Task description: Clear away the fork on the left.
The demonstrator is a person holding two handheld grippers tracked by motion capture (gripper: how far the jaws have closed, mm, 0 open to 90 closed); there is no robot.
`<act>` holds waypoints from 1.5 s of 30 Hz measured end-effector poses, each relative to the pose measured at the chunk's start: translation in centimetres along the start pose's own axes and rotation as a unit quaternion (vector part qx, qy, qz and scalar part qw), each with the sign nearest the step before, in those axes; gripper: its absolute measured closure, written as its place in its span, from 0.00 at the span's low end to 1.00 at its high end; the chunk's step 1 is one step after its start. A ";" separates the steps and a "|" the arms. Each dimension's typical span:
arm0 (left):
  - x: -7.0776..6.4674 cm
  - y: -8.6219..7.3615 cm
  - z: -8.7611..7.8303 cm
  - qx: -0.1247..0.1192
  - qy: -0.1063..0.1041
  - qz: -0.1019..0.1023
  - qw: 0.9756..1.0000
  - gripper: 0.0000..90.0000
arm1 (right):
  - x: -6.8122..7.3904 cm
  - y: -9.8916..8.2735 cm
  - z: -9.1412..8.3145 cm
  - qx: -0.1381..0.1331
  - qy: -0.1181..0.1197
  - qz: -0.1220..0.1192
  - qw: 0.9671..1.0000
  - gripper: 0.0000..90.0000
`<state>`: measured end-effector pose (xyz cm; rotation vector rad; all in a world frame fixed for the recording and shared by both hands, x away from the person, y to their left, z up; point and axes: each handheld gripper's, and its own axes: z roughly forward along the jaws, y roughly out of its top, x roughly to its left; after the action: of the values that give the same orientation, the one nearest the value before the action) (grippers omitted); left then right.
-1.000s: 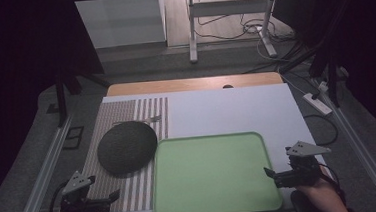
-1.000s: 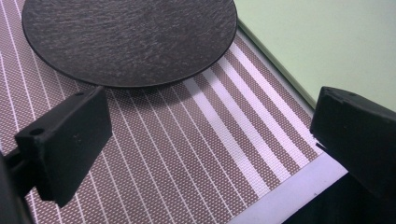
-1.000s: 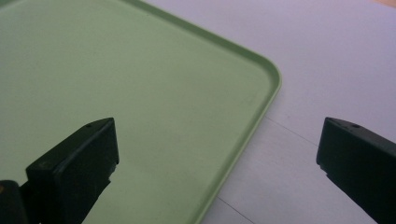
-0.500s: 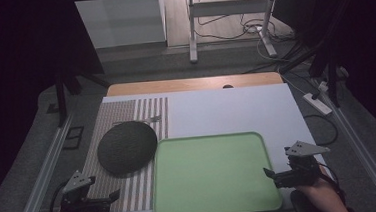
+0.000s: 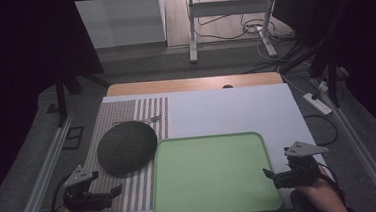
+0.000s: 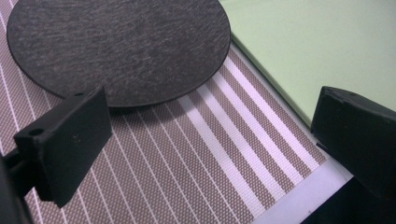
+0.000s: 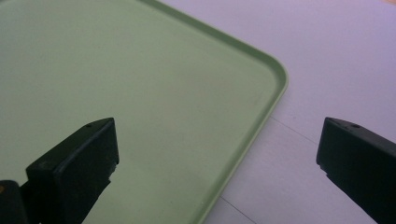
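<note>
- Nothing has shifted since the earlier frames: both of my grippers sit where they were at the near corners of the table, and the mat, plate and tray lie as before.
- High view: my left gripper (image 5: 116, 190) rests over the near edge of the striped placemat (image 5: 131, 190), and my right gripper (image 5: 267, 173) sits just beside the right rim of the green tray (image 5: 211, 174). The dark round plate (image 5: 127, 147) lies on the placemat, its right edge close against the tray's left rim; I cannot tell whether they touch. Behind them is the bare white table cover (image 5: 226, 111).
- Left gripper view: my jaws stand wide apart with nothing between them, above the placemat (image 6: 196, 158). The plate (image 6: 116, 44) looks like matte slate, so I judge it stiff, fairly heavy and chippable. It lies flat, so I would take it by the near rim, where a thin shadow shows underneath.
- Right gripper view: my jaws are spread wide and empty, straddling the tray's (image 7: 140, 93) rounded far-right corner. It looks like light, rigid, smooth plastic, likely slippery; the raised lip is the only real hold, and one-sided lifting would probably tip it.
</note>
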<state>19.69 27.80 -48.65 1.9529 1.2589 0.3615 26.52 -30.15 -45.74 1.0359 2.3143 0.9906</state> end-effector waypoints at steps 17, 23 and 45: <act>1.1 1.5 1.9 0.006 -0.030 0.013 0.999 0.00 | 0.2 0.0 0.1 0.008 -0.001 -0.010 1.000 0.00; 1.5 2.3 2.6 0.017 -0.022 0.017 0.999 0.00 | 0.2 0.1 0.1 0.009 0.000 -0.011 1.000 0.00; 3.9 5.9 6.0 0.037 -0.035 0.006 0.999 0.00 | 0.3 0.1 0.3 0.014 0.002 -0.020 1.000 0.00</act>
<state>28.90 27.20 -48.99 2.0194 1.2326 0.2540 26.55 -29.81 -45.87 0.9960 2.3489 0.9487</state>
